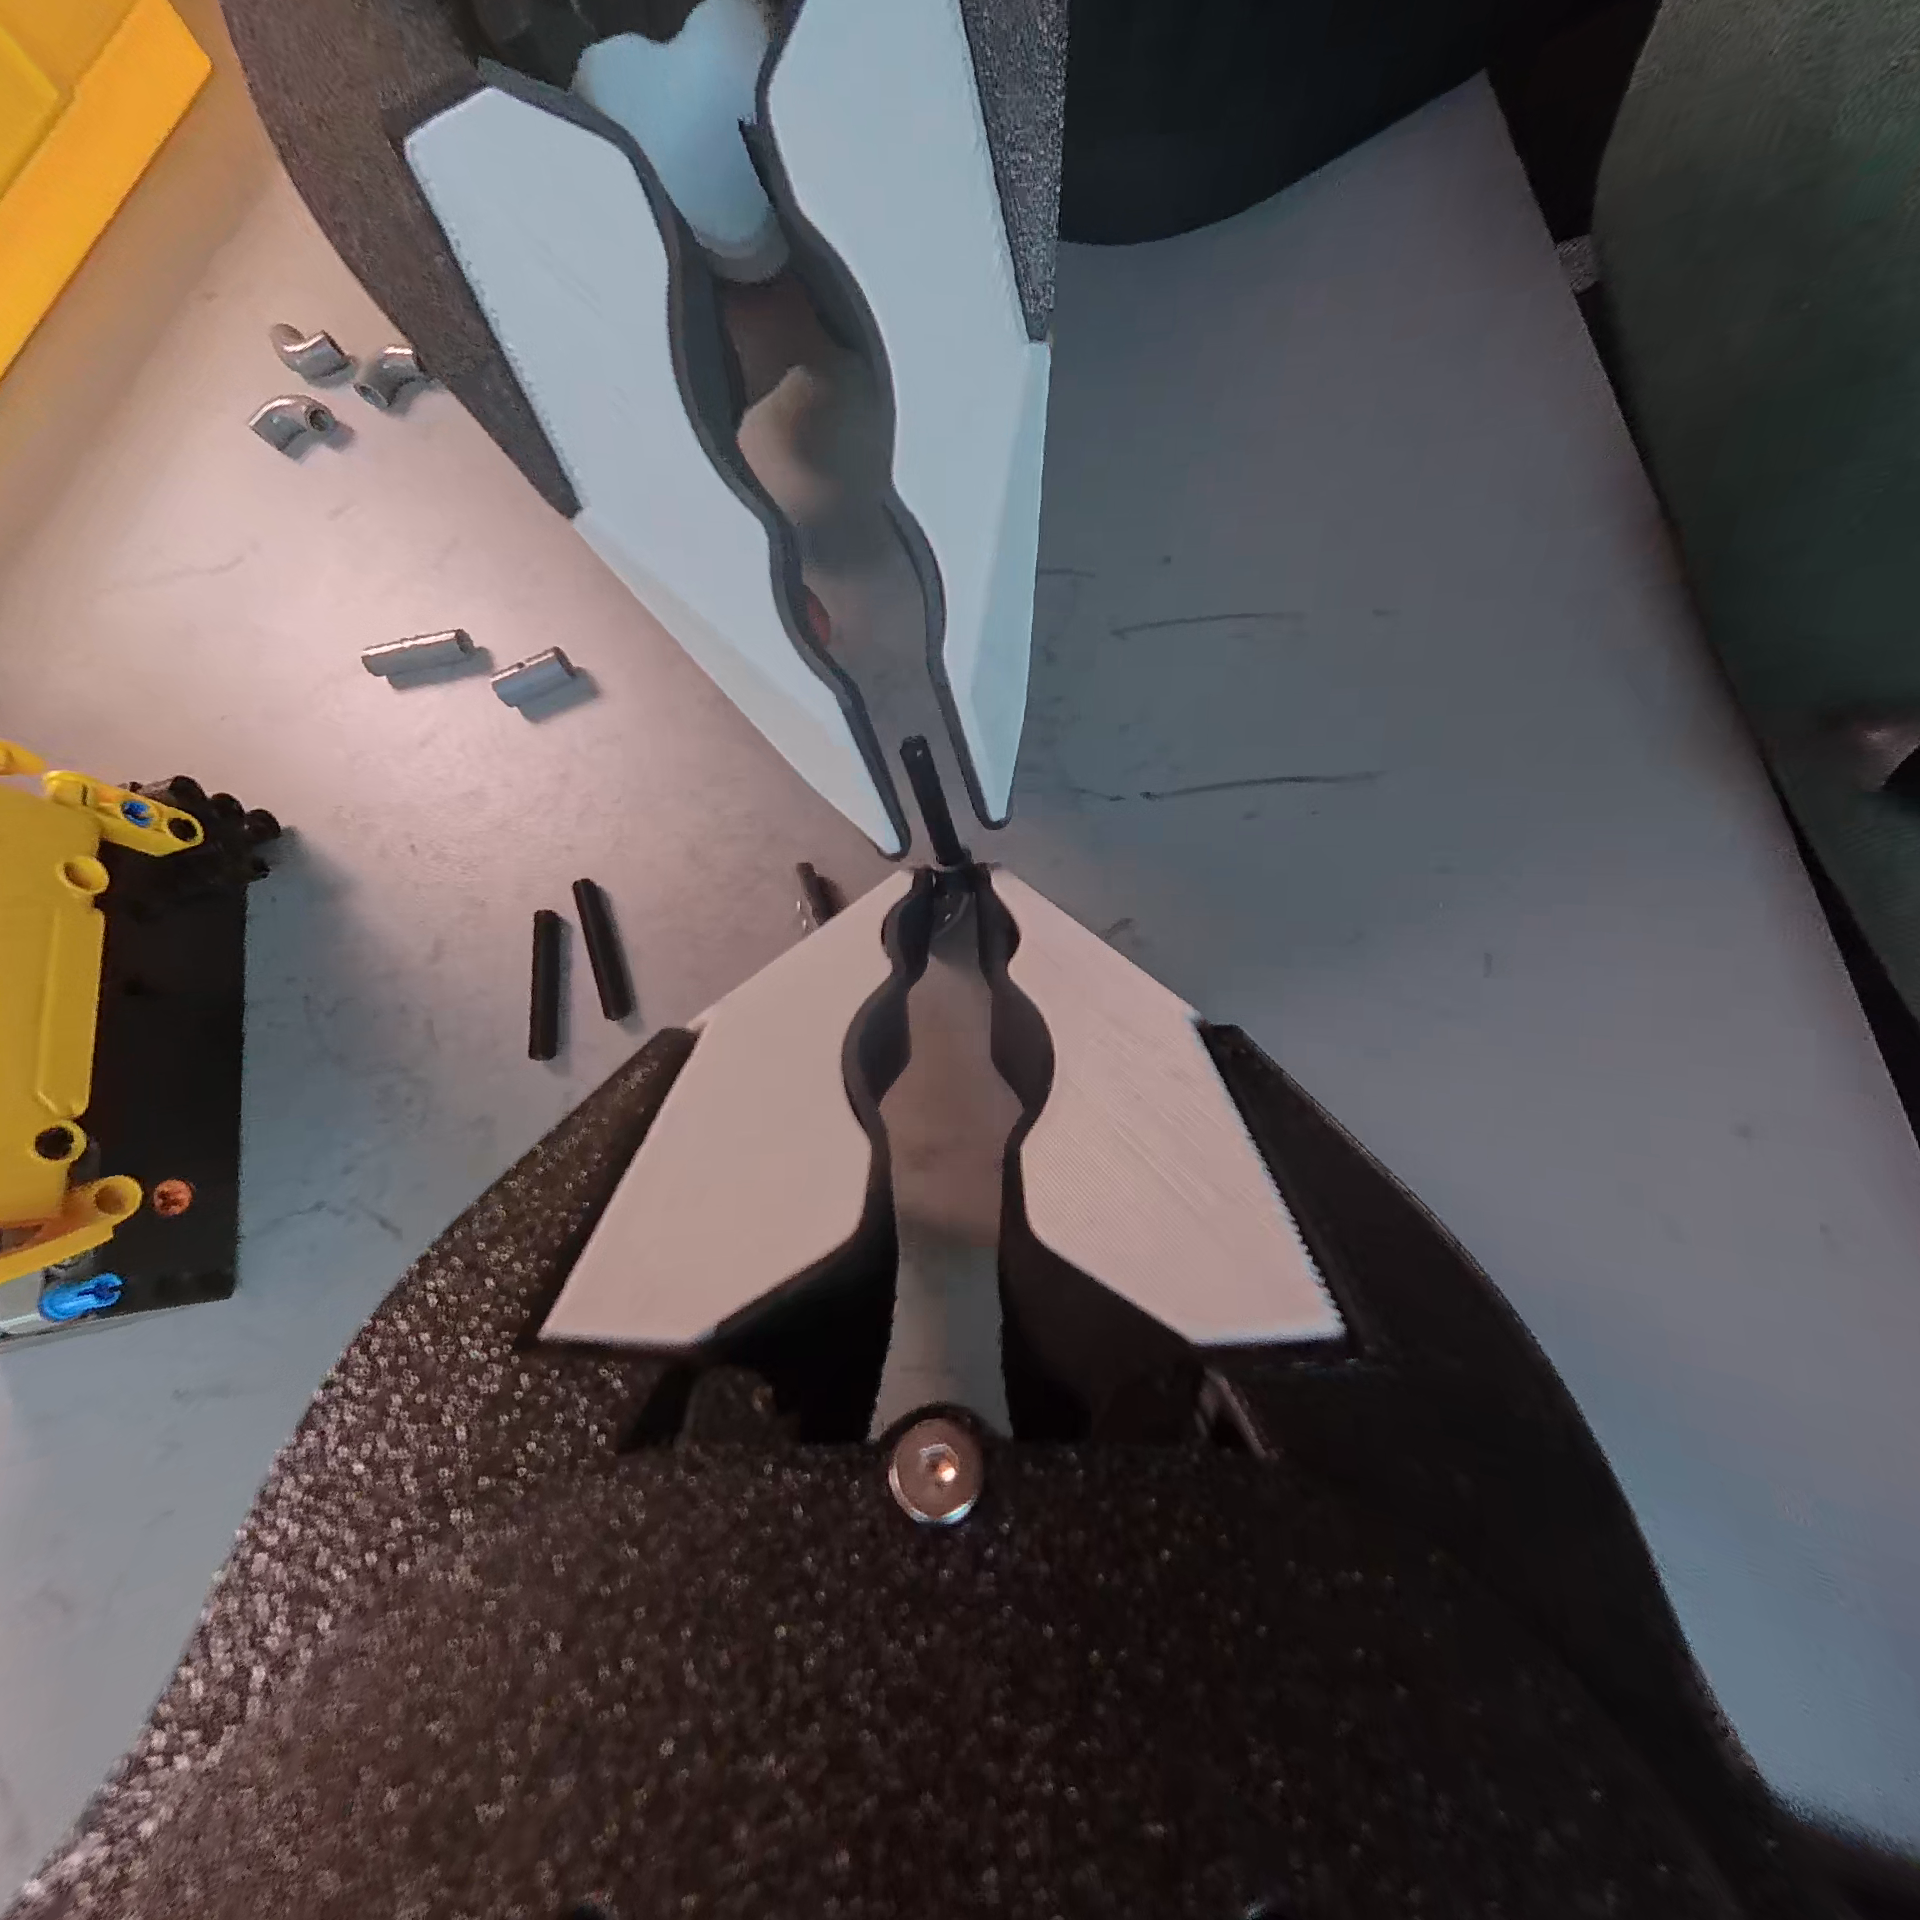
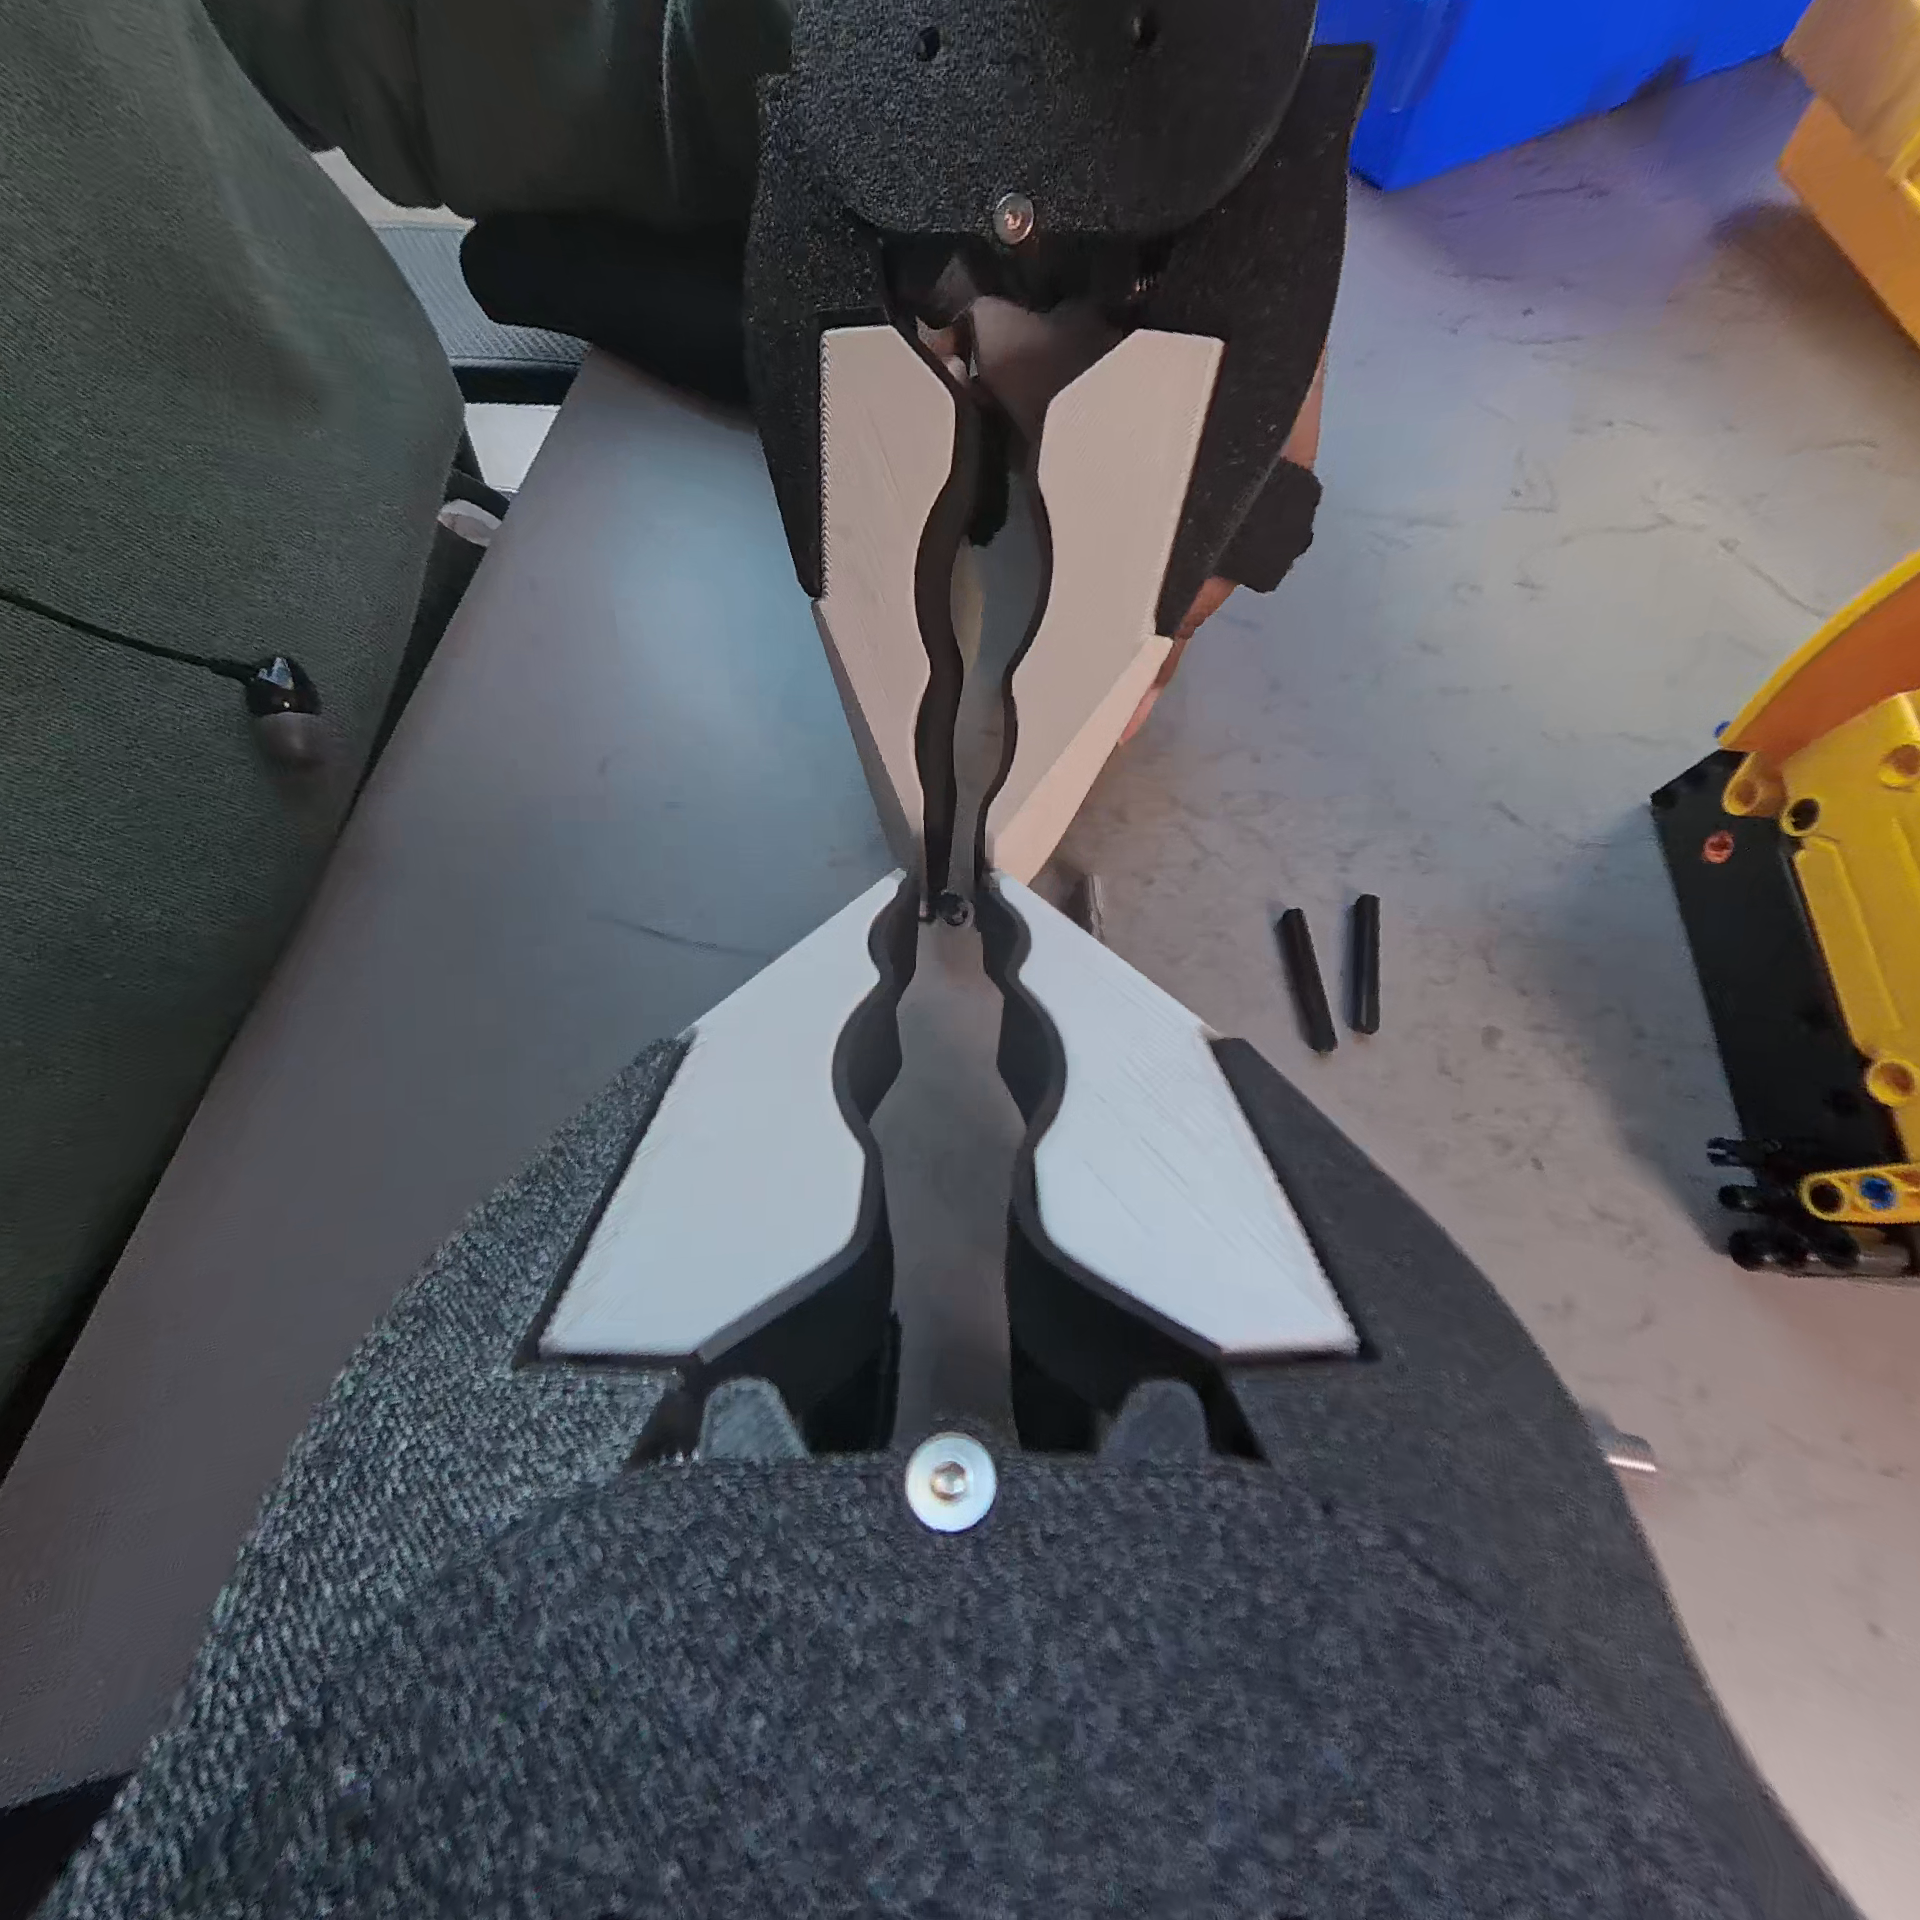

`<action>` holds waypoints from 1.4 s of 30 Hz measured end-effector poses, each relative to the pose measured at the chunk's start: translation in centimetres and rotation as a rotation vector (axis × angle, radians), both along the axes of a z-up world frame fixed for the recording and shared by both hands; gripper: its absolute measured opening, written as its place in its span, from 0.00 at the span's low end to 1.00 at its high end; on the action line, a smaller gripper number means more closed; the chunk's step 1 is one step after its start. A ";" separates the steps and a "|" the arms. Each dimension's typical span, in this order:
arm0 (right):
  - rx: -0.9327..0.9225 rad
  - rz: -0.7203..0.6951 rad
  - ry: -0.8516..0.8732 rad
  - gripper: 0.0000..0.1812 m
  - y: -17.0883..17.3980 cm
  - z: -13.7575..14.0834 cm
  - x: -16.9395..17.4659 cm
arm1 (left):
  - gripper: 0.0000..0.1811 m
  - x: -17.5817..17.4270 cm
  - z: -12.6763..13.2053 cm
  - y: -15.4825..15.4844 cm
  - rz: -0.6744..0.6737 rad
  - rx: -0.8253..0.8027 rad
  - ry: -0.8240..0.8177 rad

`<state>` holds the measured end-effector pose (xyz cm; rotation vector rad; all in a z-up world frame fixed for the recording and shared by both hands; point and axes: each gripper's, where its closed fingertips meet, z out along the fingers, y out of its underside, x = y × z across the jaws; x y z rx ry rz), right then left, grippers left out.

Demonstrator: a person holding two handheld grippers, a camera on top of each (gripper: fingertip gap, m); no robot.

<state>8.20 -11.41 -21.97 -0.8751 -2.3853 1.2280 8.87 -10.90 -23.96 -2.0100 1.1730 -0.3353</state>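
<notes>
Above the grey bench [image 1: 1299, 520], the two tools meet tip to tip. Left tool [image 1: 940, 883]: fingers drawn together, clamped on a small dark part [image 1: 951, 902] at the tips; its shape cannot be resolved. Right tool [image 1: 940, 831] enters the left wrist view from above, with its fingers closed on a black pin [image 1: 925, 795]. The pin's lower end touches the small part held by the left tool.

From the right wrist view, the right tool [image 2: 948, 902] shows its white fingers nearly together, with the pin [image 2: 951, 910] seen end-on between the tips. The left tool [image 2: 951, 878] faces it from above, fingers likewise closed, and a person's hand [image 2: 1205, 597] in a dark sleeve grips its body.

Loose parts on the bench, left of the tools in the left wrist view:
- two black rods [image 1: 577, 977] lying side by side, near the tips;
- a third black rod [image 1: 816, 894], partly hidden by the left tool's finger;
- two grey sleeves [image 1: 473, 665], farther off;
- three grey elbows [image 1: 332, 384], farthest off.

A yellow and black brick model [image 1: 94, 1049] stands at the left edge. A yellow bin [image 1: 94, 156] occupies the upper left corner. A blue bin [image 2: 1538, 83] appears in the right wrist view, top right.
</notes>
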 end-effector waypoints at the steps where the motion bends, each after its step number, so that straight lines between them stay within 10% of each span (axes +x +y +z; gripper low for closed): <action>1: 0.004 -0.004 0.006 0.06 0.1 0.1 0.0 | 0.04 -0.1 0.0 0.0 0.004 -0.003 0.005; 27: 0.113 -0.065 -0.087 0.09 4.6 0.1 2.2 | 0.09 0.0 0.9 -0.5 -0.016 -0.002 -0.043; 42: 0.063 -0.725 0.238 0.07 18.2 7.1 -2.0 | 0.04 -6.5 -0.4 -4.0 0.023 -0.206 0.077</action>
